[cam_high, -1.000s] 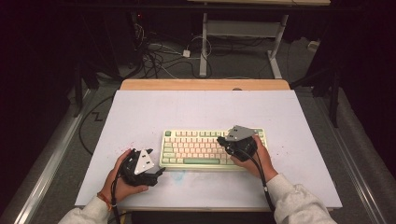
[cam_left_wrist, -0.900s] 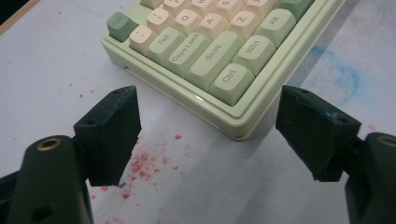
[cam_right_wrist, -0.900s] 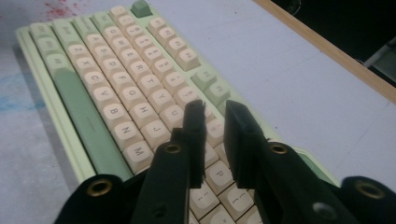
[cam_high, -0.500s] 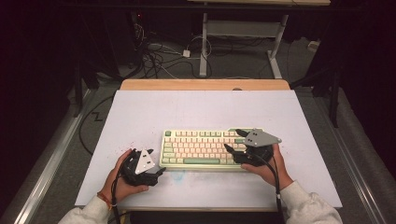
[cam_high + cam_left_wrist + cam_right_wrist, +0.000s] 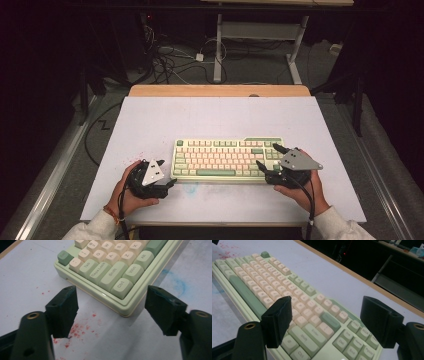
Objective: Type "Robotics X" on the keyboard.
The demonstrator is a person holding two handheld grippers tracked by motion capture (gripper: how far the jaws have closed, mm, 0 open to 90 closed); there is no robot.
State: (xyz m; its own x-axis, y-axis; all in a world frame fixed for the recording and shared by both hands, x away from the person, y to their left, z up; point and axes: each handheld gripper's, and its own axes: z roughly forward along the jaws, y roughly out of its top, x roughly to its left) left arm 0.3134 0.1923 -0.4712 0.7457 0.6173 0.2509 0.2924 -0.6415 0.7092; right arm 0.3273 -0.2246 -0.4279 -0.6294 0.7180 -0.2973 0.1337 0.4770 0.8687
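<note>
A pale green keyboard [image 5: 227, 159] with cream and green keys lies near the front of the white table top [image 5: 215, 117]. My left gripper [image 5: 167, 186] rests on the table just off the keyboard's near left corner, jaws open and empty. In the left gripper view the open gripper [image 5: 111, 293] faces the keyboard's corner [image 5: 112, 267] by the Ctrl key. My right gripper [image 5: 267, 156] hovers at the keyboard's right end, also open. From the right gripper view, the right gripper [image 5: 328, 302] is spread above the keyboard's right-hand keys [image 5: 262, 277], holding nothing.
Red specks [image 5: 82, 327] and a blue smudge [image 5: 175, 282] mark the white surface near the keyboard. A wooden table edge [image 5: 220, 90] runs along the far side. Beyond it lie floor cables [image 5: 170, 60] and a white desk frame [image 5: 218, 50].
My right gripper has moved to the right and slightly toward the person, from over the keyboard's right part to its right end. The left gripper has stayed put.
</note>
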